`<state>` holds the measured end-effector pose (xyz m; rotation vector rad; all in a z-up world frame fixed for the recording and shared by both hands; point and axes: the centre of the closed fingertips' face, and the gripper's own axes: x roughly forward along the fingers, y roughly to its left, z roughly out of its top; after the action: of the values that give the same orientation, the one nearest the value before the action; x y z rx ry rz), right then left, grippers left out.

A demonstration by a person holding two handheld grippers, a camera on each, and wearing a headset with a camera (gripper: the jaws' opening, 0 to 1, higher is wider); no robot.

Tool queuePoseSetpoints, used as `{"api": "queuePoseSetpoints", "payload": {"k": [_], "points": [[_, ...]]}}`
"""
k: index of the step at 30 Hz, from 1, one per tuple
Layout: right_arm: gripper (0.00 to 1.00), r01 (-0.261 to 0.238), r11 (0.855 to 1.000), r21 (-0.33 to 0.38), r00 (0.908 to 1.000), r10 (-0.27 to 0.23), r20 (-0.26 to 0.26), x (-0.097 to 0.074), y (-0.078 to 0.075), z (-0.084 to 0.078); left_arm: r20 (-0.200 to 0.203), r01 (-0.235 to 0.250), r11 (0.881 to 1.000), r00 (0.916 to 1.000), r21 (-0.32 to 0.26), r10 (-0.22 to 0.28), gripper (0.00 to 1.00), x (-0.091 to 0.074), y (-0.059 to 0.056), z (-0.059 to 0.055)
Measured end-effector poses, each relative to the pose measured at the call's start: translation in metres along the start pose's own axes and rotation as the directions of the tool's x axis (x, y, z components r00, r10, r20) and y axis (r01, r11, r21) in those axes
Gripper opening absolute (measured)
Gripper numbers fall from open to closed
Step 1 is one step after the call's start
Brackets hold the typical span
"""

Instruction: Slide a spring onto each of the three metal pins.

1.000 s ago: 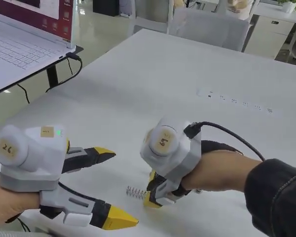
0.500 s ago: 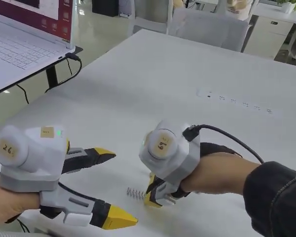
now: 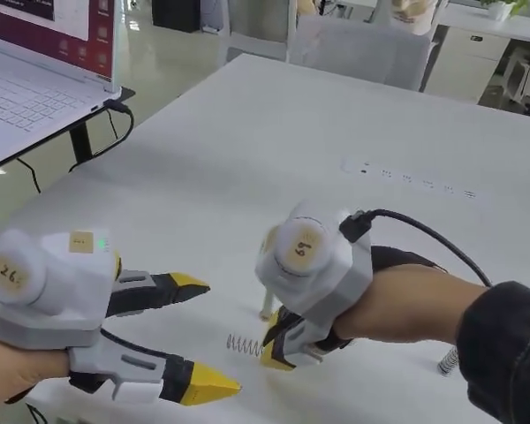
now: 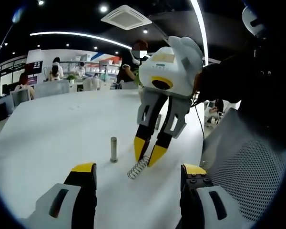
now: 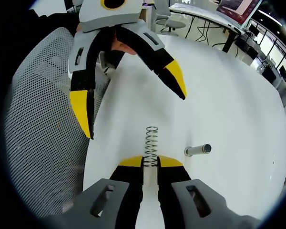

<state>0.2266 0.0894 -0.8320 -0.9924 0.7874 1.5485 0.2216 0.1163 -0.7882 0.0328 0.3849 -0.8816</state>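
Note:
My right gripper [image 3: 274, 353] is shut on one end of a small steel spring [image 3: 241, 344] that lies low over the white table [image 3: 247, 159], pointing left. A short metal pin [image 3: 267, 305] stands upright just behind the gripper's tips. In the right gripper view the spring [image 5: 151, 143] sticks out from between the shut yellow tips [image 5: 151, 162], with the pin [image 5: 198, 150] to its right. My left gripper [image 3: 205, 336] stands open, left of the spring and holding nothing. The left gripper view shows the spring [image 4: 137, 168] and the pin [image 4: 114, 149] ahead of its open tips [image 4: 139, 169].
A second spring [image 3: 448, 360] stands at the right, by the person's sleeve. A laptop [image 3: 35, 79] sits on a stand at the far left. A black cable [image 3: 424, 238] runs from the right gripper. A flush socket strip [image 3: 406, 179] lies mid-table. A mesh chair [image 4: 243, 162] is close by.
The head camera has shifted a little. My right gripper keeps its hold on the spring and has turned slightly, so the pin behind it now shows. The left gripper stays open and still.

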Motion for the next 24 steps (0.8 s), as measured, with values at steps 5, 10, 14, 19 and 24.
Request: {"api": "queuePoseSetpoints", "payload": {"k": [5,10,14,19,24], "points": [[0.08,0.000,1.000,-0.013,0.9998,0.001,0.020,-0.009,0.006,0.006,-0.003,0.013,1.000,0.9999,0.005,-0.013,0.57,0.001,-0.002,0.001],[0.08,-0.002,0.999,-0.032,0.9994,0.003,0.035,-0.015,0.011,0.011,0.003,0.027,1.000,0.9996,0.005,-0.027,0.49,0.002,-0.005,0.003],[0.08,-0.005,0.999,-0.044,0.9993,0.007,0.037,-0.018,0.013,0.012,0.003,0.041,0.999,0.9991,0.013,-0.041,0.42,0.003,-0.007,0.004],[0.08,-0.003,0.998,-0.060,0.9989,0.006,0.046,-0.024,0.016,0.014,0.001,0.071,0.997,0.9974,0.019,-0.071,0.31,0.004,-0.011,0.006],[0.08,0.005,0.997,-0.074,0.9985,0.000,0.055,-0.028,0.017,0.017,-0.004,0.095,0.995,0.9955,0.023,-0.095,0.23,0.005,-0.014,0.007]]}}
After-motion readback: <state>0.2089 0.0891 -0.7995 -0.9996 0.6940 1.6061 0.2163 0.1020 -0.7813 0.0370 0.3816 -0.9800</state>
